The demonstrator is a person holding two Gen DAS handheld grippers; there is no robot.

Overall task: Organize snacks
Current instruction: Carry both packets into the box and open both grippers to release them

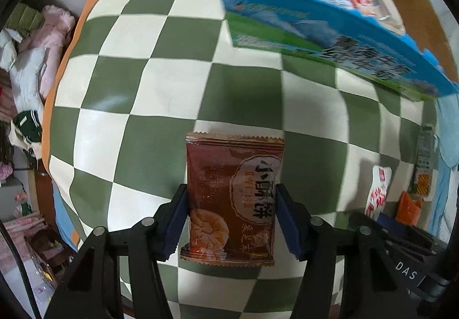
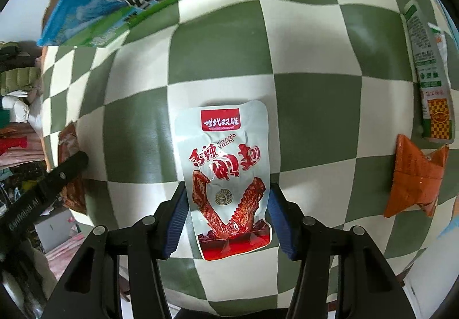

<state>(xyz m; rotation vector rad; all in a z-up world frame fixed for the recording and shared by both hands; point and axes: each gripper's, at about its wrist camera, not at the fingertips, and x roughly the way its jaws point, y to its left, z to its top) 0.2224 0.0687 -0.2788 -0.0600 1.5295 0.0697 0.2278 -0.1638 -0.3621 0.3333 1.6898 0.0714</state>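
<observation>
Each claw gripped one packet, left [image 1: 231,218] a brown biscuit pack [image 1: 232,198], right [image 2: 226,220] a silver duck-wing pouch [image 2: 226,175], with two more packets, one green [image 2: 430,83] and one orange [image 2: 416,178], on the counter [image 2: 309,106].

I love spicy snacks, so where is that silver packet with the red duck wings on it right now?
In the right wrist view, the silver packet sits between the right gripper's blue fingers, over the checkered tablecloth, with an orange packet to its right.

A brown foil biscuit packet [image 1: 233,198] sits between the left gripper's [image 1: 231,221] pads above a checked tablecloth [image 1: 160,75]; a blue cardboard milk carton box [image 1: 330,40] stands beyond, snacks inside; a silver duck-wing pouch [image 2: 226,175] sits between the right gripper's [image 2: 226,222] pads, an orange sachet [image 2: 416,178] to its right.
</observation>
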